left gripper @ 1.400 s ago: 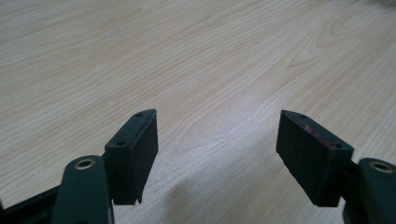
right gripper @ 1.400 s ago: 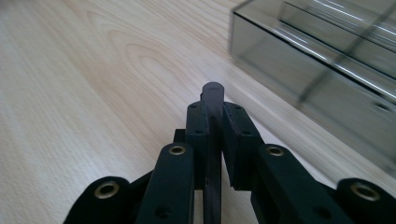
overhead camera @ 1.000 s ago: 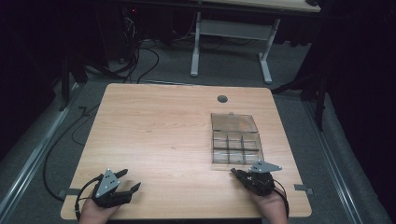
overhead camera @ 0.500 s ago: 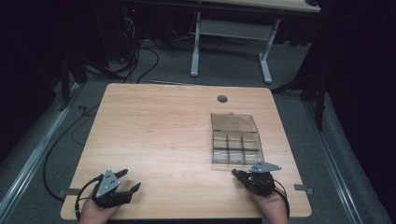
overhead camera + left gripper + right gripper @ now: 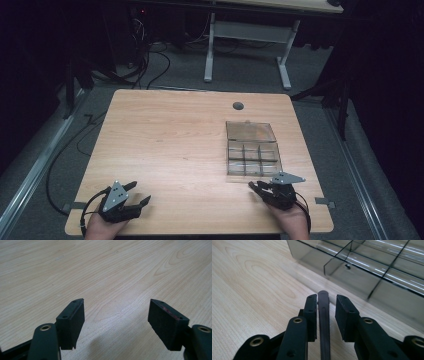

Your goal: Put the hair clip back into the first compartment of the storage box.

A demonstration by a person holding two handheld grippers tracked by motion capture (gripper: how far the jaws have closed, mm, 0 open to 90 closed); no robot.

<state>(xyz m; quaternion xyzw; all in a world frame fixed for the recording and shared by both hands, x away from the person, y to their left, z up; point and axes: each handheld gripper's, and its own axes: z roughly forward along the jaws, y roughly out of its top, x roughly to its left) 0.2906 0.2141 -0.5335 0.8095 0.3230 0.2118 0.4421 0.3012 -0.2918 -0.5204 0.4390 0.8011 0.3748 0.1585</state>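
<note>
Little has shifted over the last second: the right gripper (image 5: 256,186) has edged slightly along the near edge of the table (image 5: 170,140) toward the clear divided box (image 5: 252,150), while the left gripper (image 5: 141,194) sits where it was at the near left corner. In the right gripper view, a thin dark strip (image 5: 324,315) runs up between the 2 jaws, which stand close on either side of it with a sliver of gap on the right side, so it cannot be told whether they are actually pinching it. Its rounded tip points at the near wall of the box (image 5: 352,277), just short of it. The box lies on the right half of the table with its lid folded back on the far side and its compartments apparently empty. The left gripper (image 5: 116,315) has its jaws wide apart over bare wood, holding nothing. The likely trouble from here is a loose hold: if the strip is only resting between the jaws, a lift or tilt could let it slide out or twist. Its tip could also catch on the box wall and push the light box across the table.
</note>
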